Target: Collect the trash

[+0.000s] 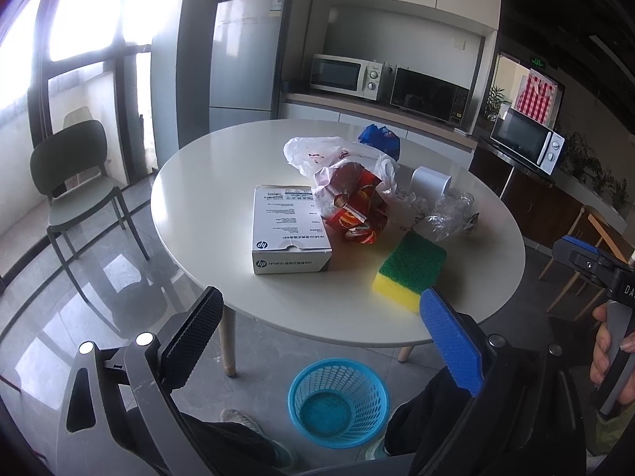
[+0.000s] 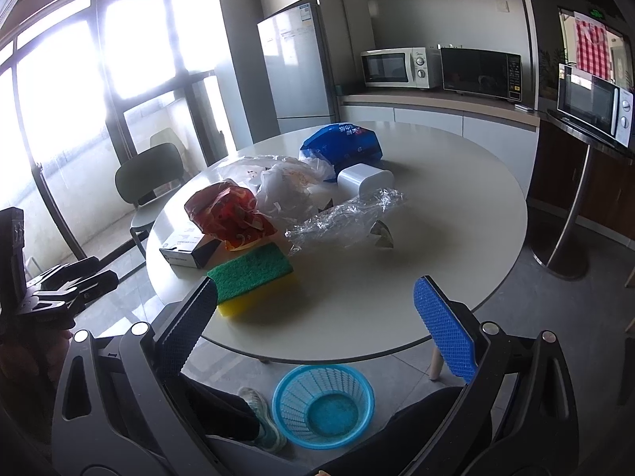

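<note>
Left gripper [image 1: 321,341], bottom of the left wrist view: jaws wide, nothing between them. Round table [image 1: 222,182] at frame centre carries a white box [image 1: 287,234], red wrapper [image 1: 353,206], white bag [image 1: 317,150], clear film [image 1: 448,214] and sponge [image 1: 408,273]. Blue basket [image 1: 337,400] stands on the floor at lower centre, holding nothing visible.

Right gripper [image 2: 317,325], bottom of the right wrist view: jaws wide, nothing held. Sponge [image 2: 254,277] lies at the near table edge; blue bag [image 2: 341,146] lies at upper centre. Basket [image 2: 323,408] sits lower centre.
</note>
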